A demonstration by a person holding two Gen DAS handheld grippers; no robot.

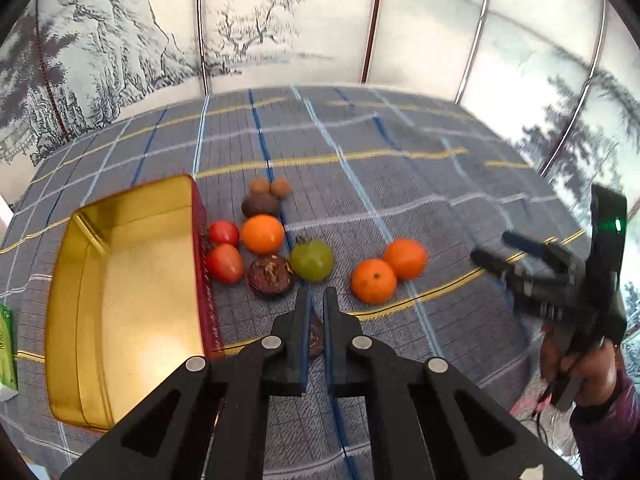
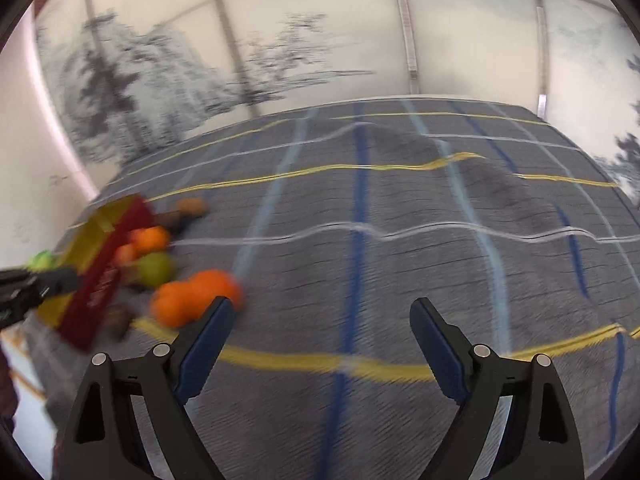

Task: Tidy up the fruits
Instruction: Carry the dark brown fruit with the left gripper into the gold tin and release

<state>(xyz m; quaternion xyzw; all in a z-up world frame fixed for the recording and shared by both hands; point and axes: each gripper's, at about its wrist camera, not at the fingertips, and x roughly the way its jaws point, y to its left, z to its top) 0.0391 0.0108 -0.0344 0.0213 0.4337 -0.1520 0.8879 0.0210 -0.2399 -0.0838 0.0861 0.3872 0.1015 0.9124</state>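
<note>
While angled downward, left gripper (image 1: 316,304) seemingly pinching dark fruit (image 1: 316,338).

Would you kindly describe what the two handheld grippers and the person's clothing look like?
The left gripper and right gripper are black, with triangular cut-outs and silver pivot pins; the flat fingers carry blue pads. In the left wrist view the right gripper's body shows a green light, a thin dark cable hangs beneath, and the sleeve is dark purple.

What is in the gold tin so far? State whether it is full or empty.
Empty. The left wrist view shows the gold tin with a bare gold floor and walls, while the tomatoes and oranges lie outside it on the checked cloth.
</note>
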